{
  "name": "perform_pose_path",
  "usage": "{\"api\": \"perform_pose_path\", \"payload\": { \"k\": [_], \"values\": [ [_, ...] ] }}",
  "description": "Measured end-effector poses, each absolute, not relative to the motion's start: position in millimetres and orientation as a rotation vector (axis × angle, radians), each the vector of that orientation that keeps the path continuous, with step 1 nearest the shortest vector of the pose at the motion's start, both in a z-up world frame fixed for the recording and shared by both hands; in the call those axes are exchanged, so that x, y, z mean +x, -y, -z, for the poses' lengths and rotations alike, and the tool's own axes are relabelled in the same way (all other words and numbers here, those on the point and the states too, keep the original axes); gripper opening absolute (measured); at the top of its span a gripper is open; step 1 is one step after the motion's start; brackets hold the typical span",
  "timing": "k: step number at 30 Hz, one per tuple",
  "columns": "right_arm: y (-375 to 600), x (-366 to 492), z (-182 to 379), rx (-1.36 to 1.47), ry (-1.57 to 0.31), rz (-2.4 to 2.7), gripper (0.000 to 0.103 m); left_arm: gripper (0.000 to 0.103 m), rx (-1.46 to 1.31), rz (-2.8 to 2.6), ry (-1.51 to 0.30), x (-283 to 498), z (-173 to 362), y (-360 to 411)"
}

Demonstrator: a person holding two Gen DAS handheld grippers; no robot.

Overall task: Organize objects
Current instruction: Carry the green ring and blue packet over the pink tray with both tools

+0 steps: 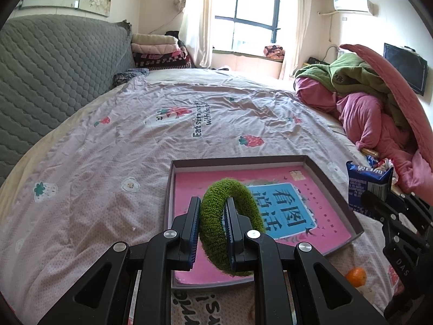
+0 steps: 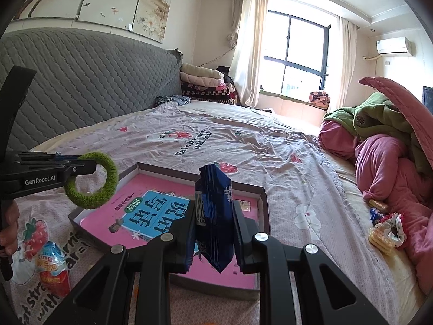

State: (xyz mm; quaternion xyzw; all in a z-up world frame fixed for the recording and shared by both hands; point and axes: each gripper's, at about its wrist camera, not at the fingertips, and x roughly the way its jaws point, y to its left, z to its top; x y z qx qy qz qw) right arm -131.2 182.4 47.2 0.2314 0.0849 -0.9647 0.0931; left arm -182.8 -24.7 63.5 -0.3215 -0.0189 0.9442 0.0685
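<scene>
Both of your grippers are loaded. Your left gripper [image 1: 211, 211] has its jaws clenched on the fuzzy green fabric ring [image 1: 232, 227], held above the shallow grey cardboard tray [image 1: 330, 178] with the pink book [image 1: 319, 216] on the bed. Your right gripper [image 2: 215, 216] clamps the dark blue foil snack packet [image 2: 215, 214] over that tray.

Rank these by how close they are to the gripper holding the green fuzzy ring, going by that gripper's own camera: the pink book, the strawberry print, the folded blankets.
From the left gripper:
1. Pink book, right beneath its fingertips in the tray.
2. Strawberry print, on the sheet beyond the tray.
3. Folded blankets, far end, by the headboard.
</scene>
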Motion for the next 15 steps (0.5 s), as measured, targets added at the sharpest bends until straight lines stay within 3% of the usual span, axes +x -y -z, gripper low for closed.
{"api": "perform_pose_path", "payload": {
  "k": [15],
  "values": [
    [-192,-159,-36,0.749,-0.312,2.884,0.024,0.017,-1.081,-2.799,0.075,-213,-38,31]
  ]
}}
